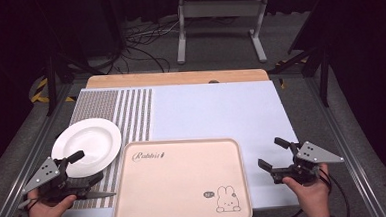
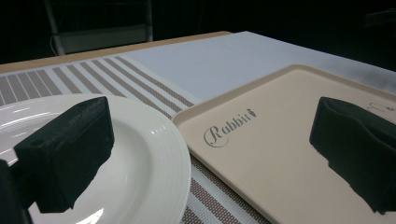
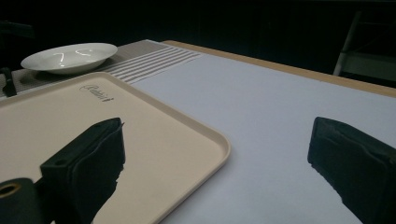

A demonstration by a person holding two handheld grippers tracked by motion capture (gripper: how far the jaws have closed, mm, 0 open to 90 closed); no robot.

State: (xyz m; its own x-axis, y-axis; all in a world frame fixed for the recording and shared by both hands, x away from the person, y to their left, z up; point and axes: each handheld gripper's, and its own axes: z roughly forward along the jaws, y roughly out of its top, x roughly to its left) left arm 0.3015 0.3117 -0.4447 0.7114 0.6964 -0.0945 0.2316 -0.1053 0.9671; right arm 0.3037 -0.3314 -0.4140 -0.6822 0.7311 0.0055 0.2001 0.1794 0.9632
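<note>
A white plate lies on a striped placemat at the table's left. Beside it, at the front centre, rests a beige tray printed with "Rabbit" and a small rabbit drawing. My left gripper hovers low at the plate's near edge, open, with nothing between its jaws. In the left gripper view the gripper spans the plate and the tray. My right gripper is open to the right of the tray, holding nothing. In its own view the gripper straddles the tray's corner.
A pale blue-white mat covers the table's middle and right. A wooden strip runs along the far edge. Beyond it stand a white desk frame and floor cables. Metal rails border both sides.
</note>
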